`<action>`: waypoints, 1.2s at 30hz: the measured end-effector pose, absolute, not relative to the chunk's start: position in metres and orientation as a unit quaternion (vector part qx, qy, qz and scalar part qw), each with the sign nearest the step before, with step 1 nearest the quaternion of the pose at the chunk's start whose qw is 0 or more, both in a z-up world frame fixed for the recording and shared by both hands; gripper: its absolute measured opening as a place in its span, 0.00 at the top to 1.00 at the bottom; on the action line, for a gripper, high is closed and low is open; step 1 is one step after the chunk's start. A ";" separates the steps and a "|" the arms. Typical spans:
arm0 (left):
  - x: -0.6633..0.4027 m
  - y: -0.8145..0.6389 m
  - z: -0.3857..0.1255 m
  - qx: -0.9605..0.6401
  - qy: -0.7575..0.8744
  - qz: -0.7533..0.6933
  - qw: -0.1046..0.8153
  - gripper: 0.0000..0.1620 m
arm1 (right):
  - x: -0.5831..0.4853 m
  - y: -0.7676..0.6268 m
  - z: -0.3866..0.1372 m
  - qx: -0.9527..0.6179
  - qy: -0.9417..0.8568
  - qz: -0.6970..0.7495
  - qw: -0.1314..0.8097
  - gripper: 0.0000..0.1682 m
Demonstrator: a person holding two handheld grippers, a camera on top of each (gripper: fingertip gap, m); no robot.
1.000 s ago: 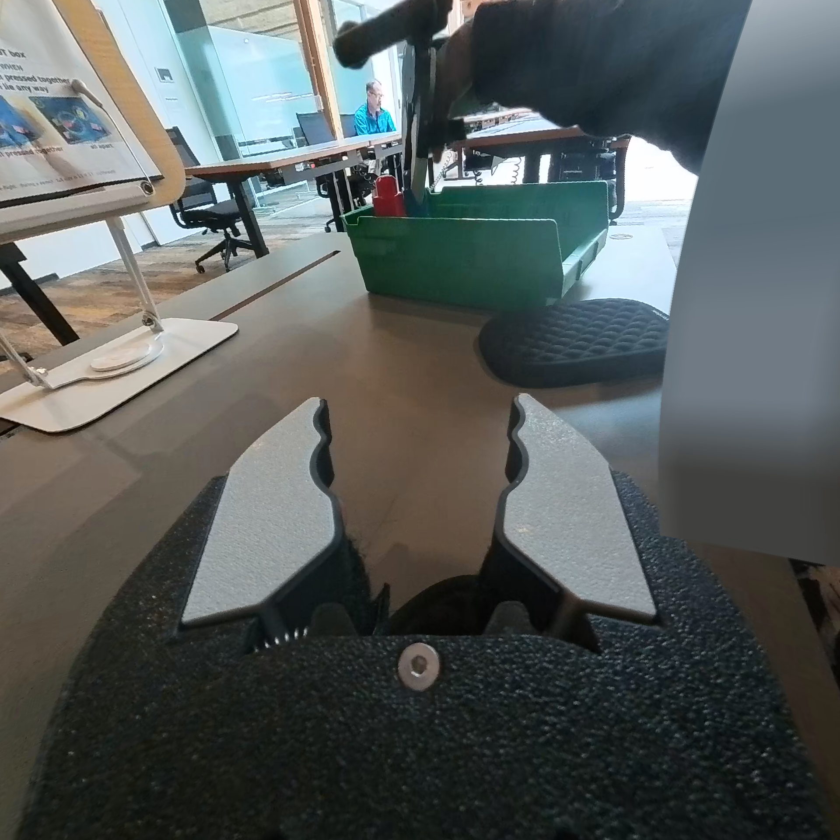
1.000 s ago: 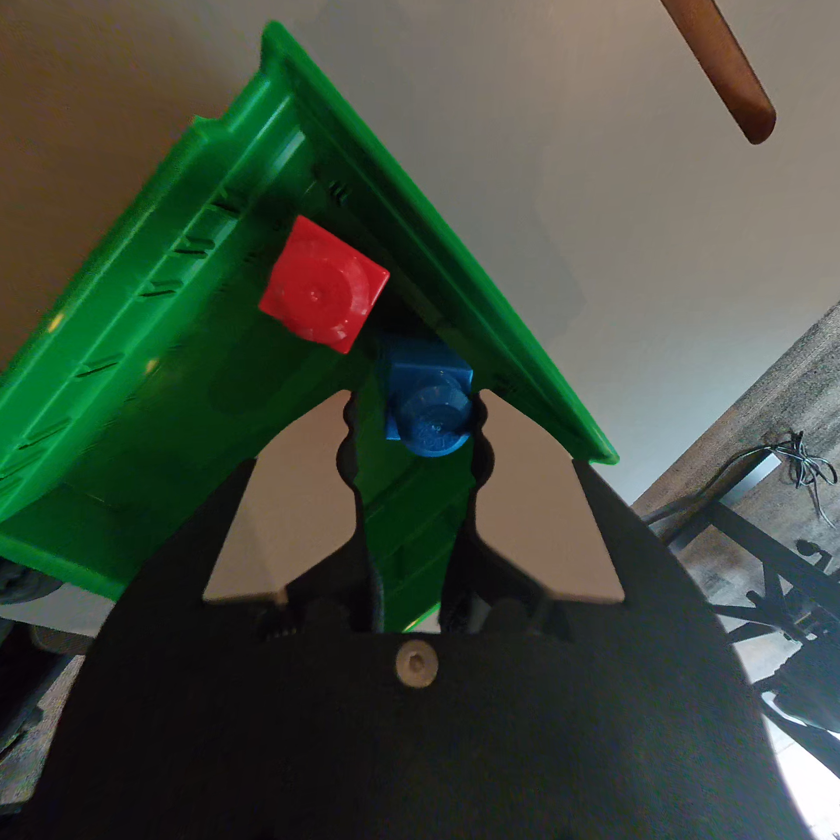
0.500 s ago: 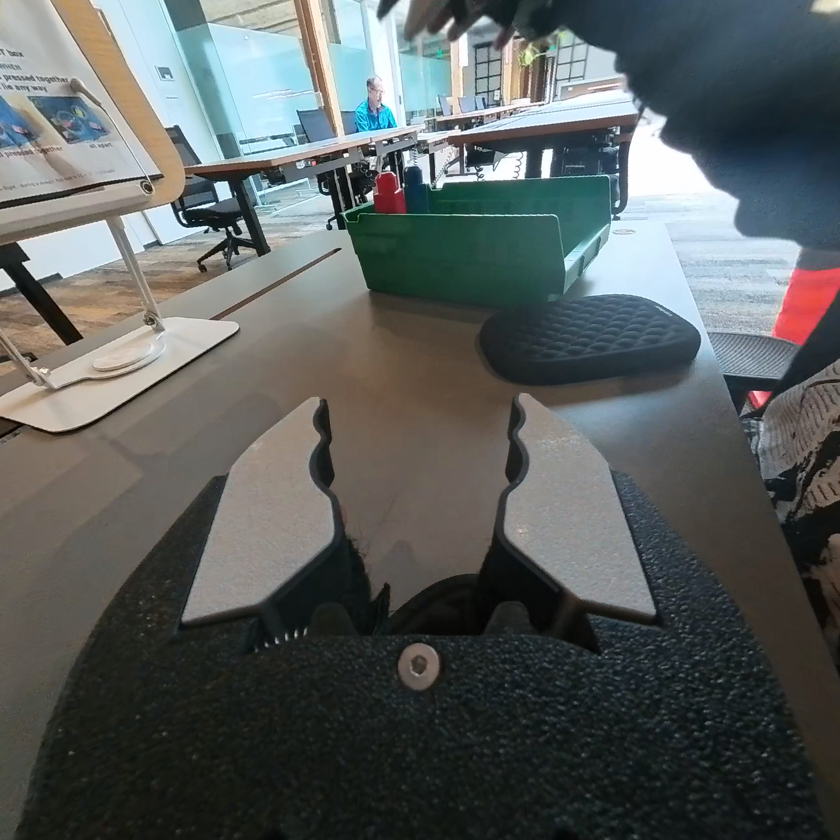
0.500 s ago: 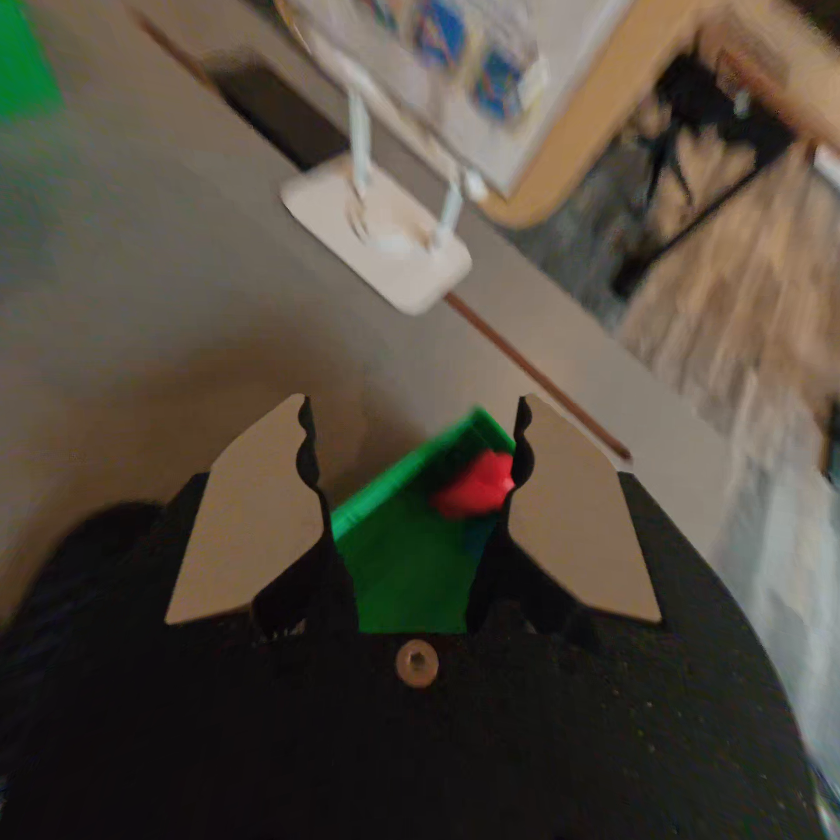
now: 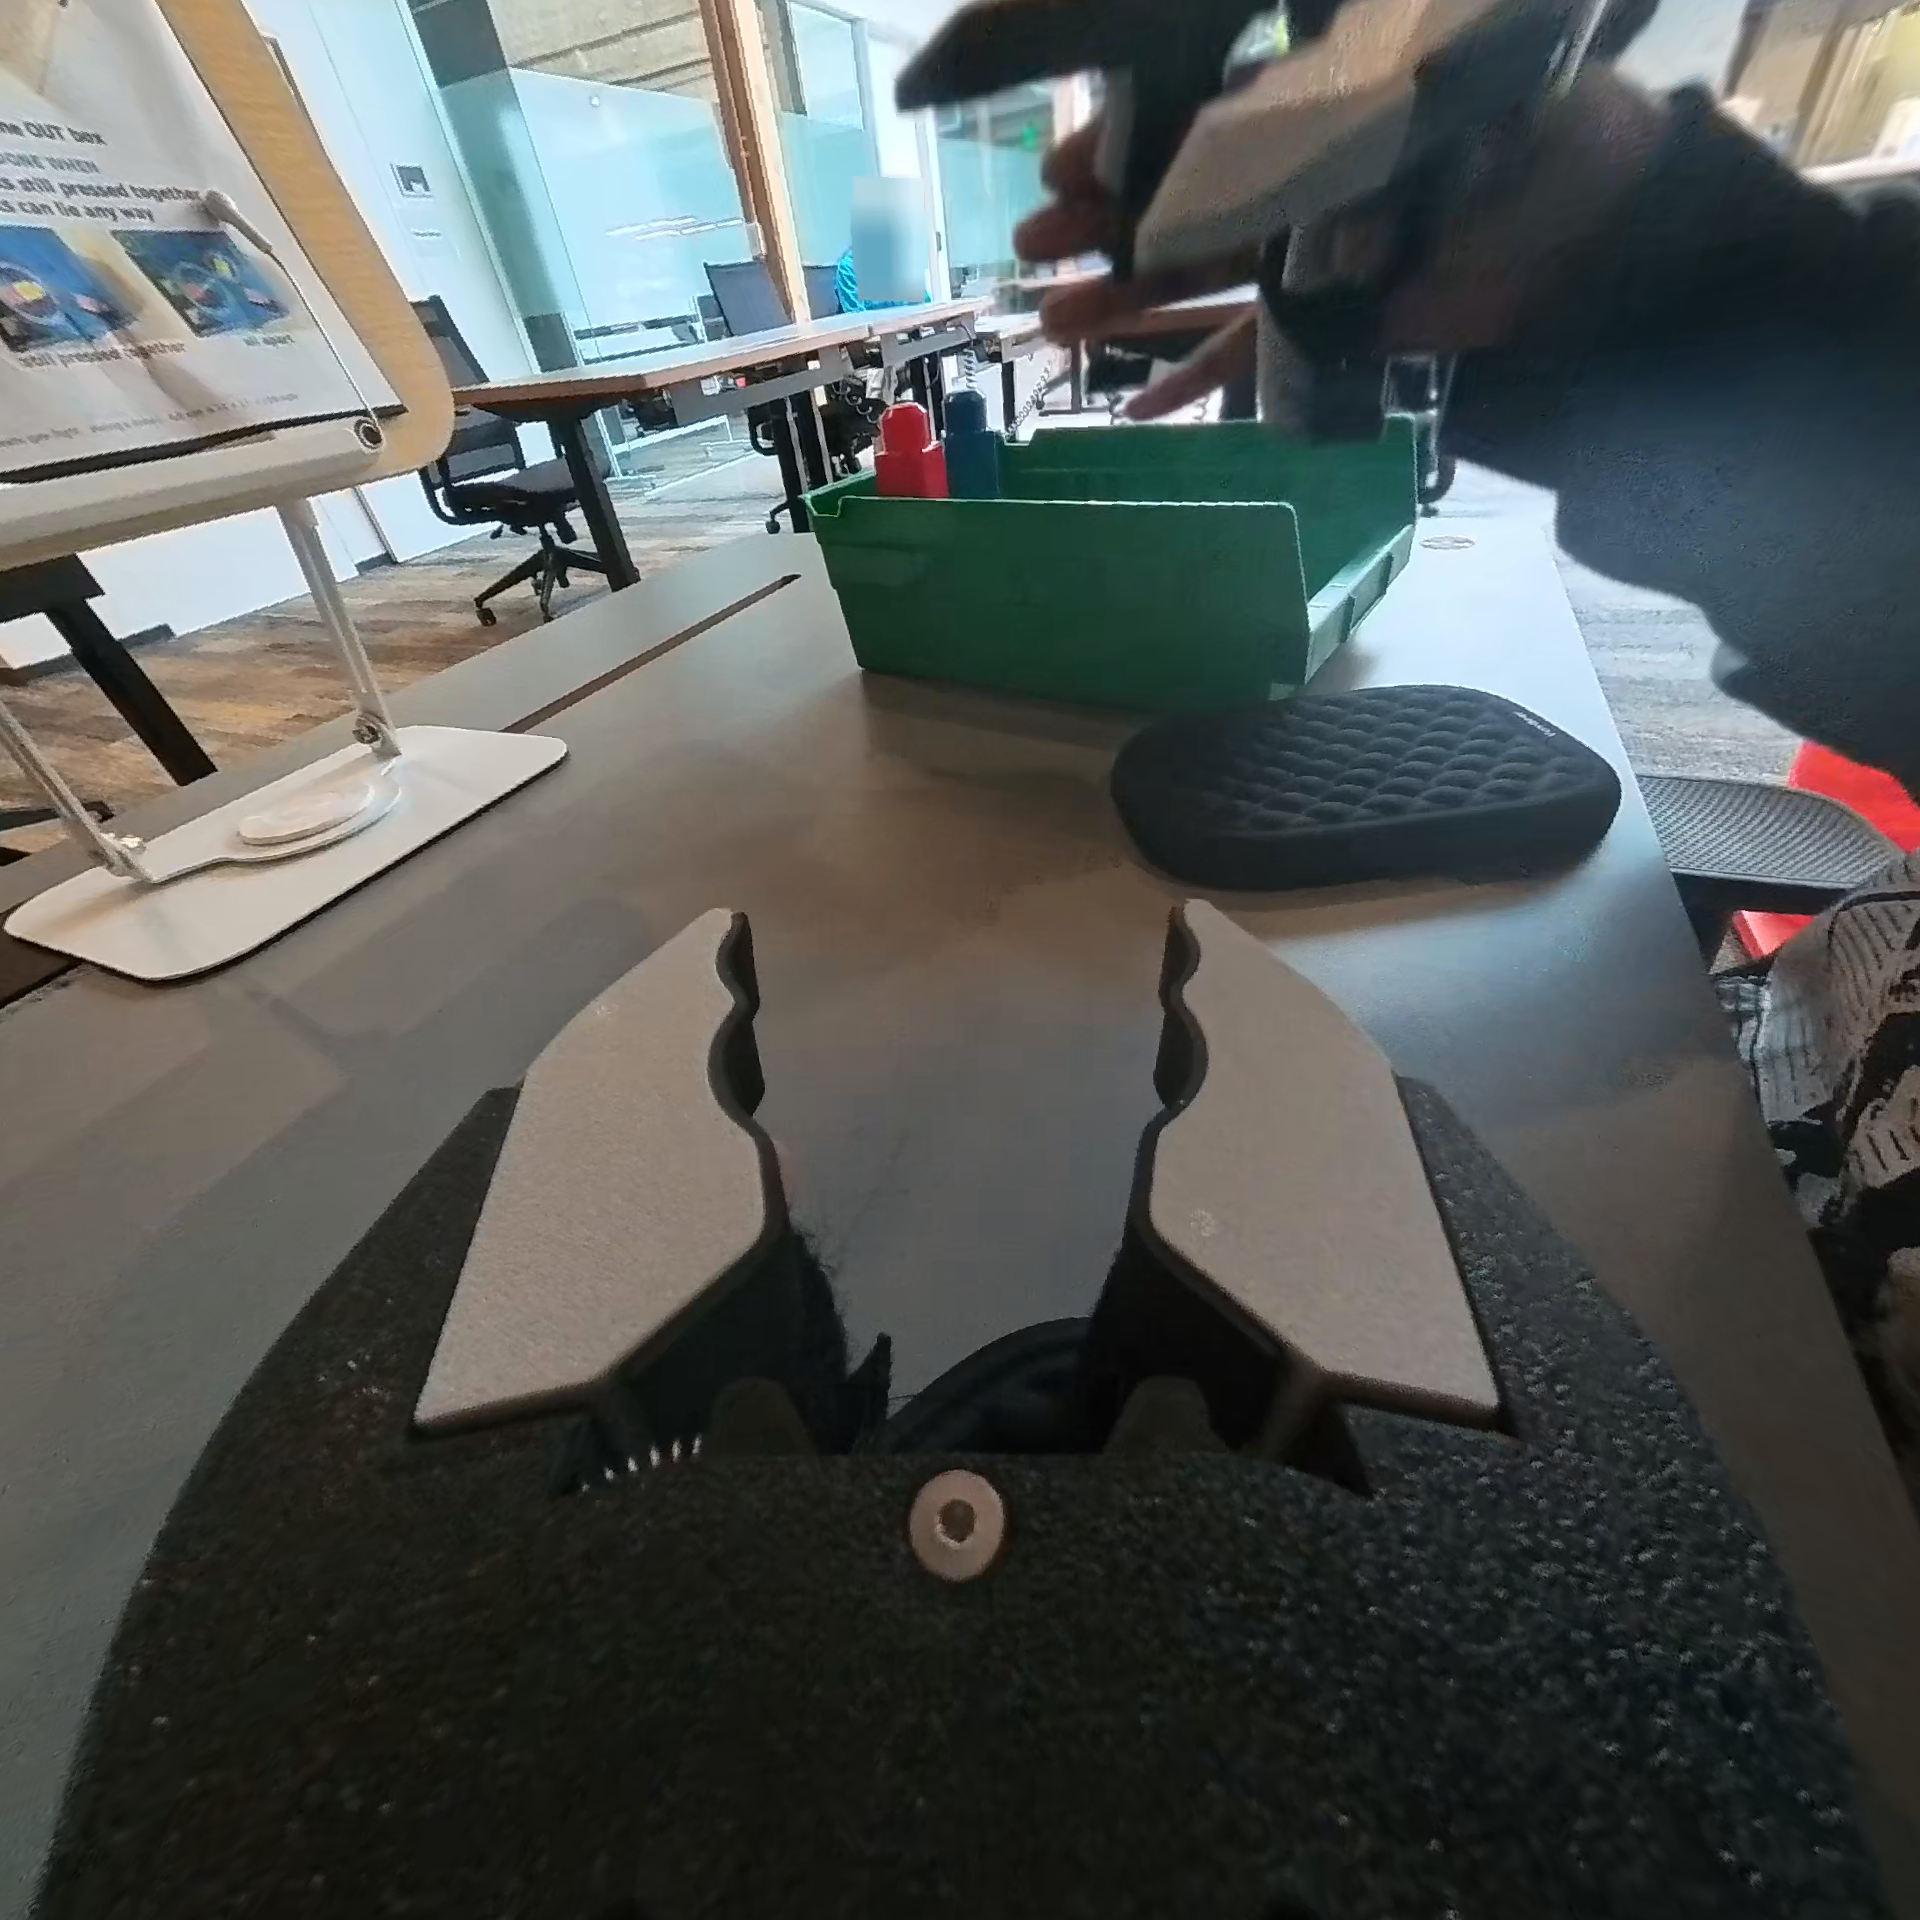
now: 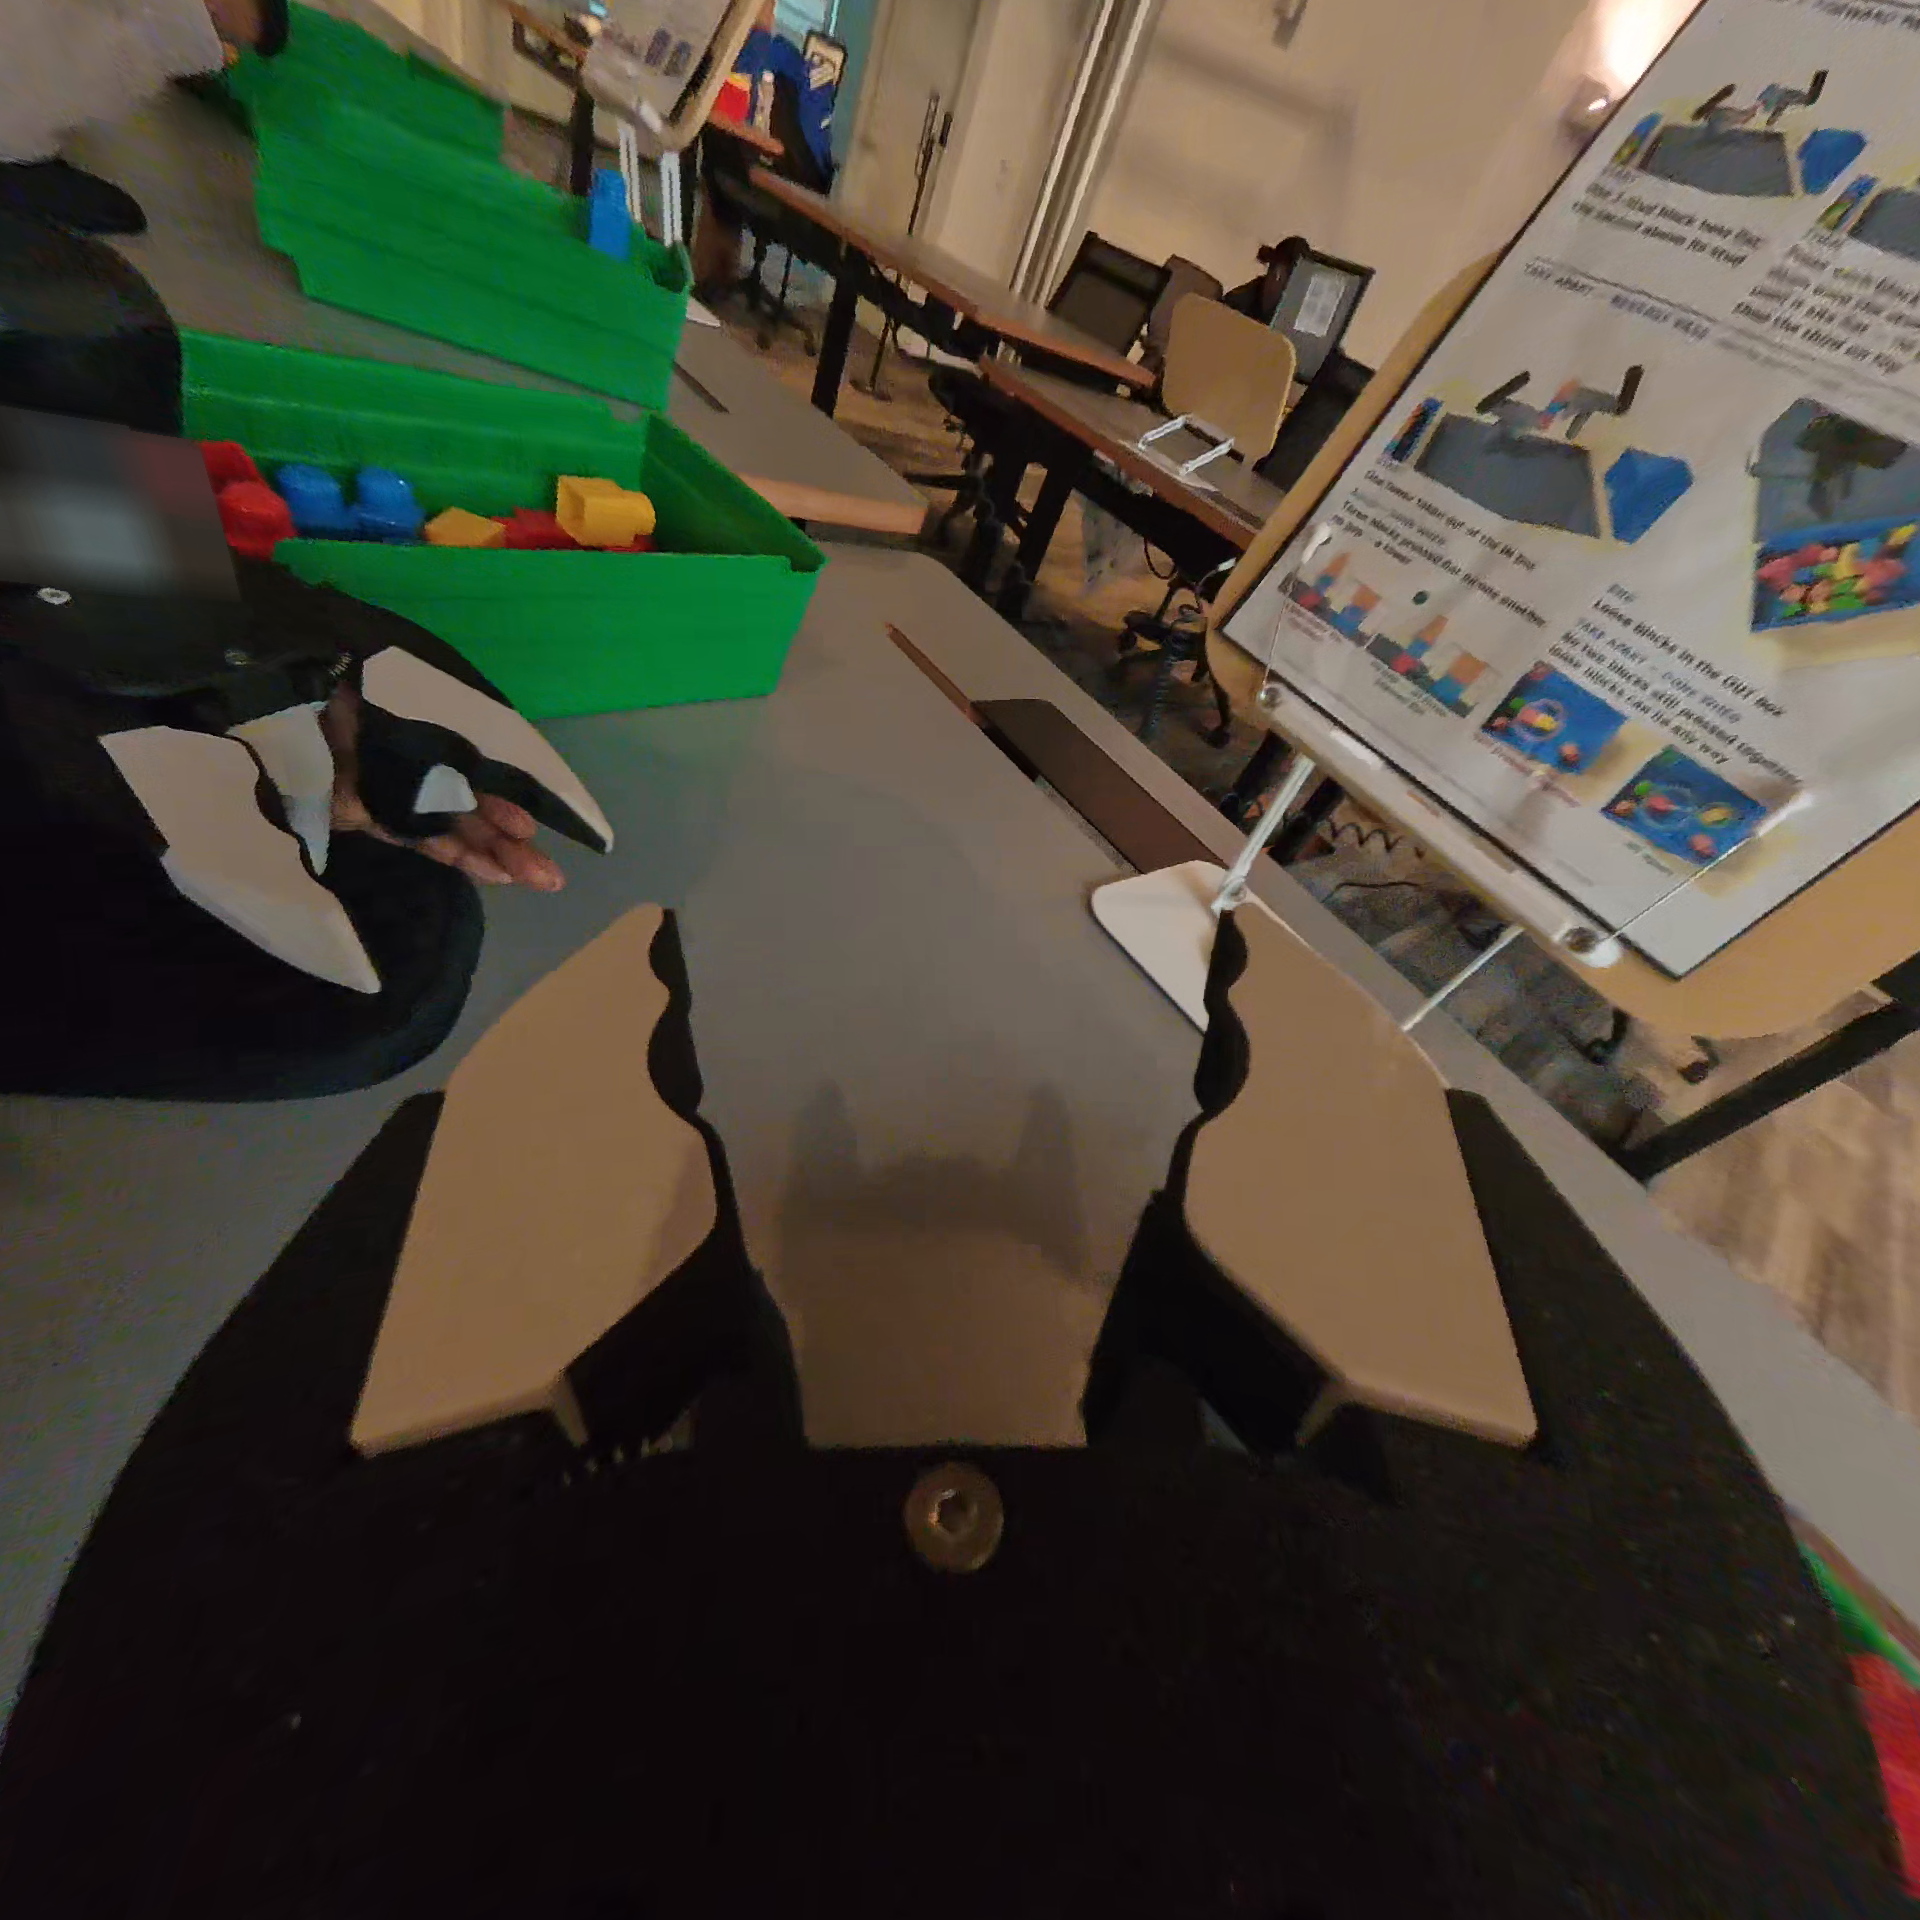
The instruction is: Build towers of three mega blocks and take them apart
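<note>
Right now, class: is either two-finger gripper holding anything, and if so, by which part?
Nothing is held. The left gripper and right gripper are both open, with only bare grey tabletop between their fingers.

left wrist: low over table point(image 5: 623, 1039), faces green bin point(image 5: 1091, 592) | right wrist: faces stand point(image 6: 1153, 914) | shared: tabletop

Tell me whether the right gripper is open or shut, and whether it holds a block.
Open and empty. In its own wrist view the right gripper has its fingers spread wide, with only bare grey table between them.
</note>
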State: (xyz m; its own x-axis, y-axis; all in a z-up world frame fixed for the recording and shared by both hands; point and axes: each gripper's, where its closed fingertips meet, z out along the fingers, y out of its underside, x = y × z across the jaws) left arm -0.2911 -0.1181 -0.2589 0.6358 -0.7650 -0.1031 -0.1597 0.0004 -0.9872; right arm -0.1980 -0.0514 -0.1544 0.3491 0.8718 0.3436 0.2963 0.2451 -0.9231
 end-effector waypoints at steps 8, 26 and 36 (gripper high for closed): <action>-0.293 -0.117 -0.256 -0.659 0.344 -0.230 0.628 0.55 | -0.193 -0.057 -0.204 -0.577 -0.463 0.288 0.607 0.38; -0.433 -0.176 -0.152 -0.686 0.145 0.006 0.713 0.56 | -0.171 -0.039 -0.256 -0.605 -0.407 0.317 0.607 0.49; -0.590 -0.229 -0.241 -0.901 0.042 0.147 0.406 0.66 | -0.173 -0.043 -0.257 -0.592 -0.425 0.300 0.615 0.50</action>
State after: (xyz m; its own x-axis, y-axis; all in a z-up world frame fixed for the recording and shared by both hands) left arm -0.5899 -0.2294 -0.2413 0.9531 0.0438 -0.2996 -0.1957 -0.6662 -0.7197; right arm -0.1730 -0.0434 -0.2569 0.4592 0.8724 0.1673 0.1339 0.1182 -0.9839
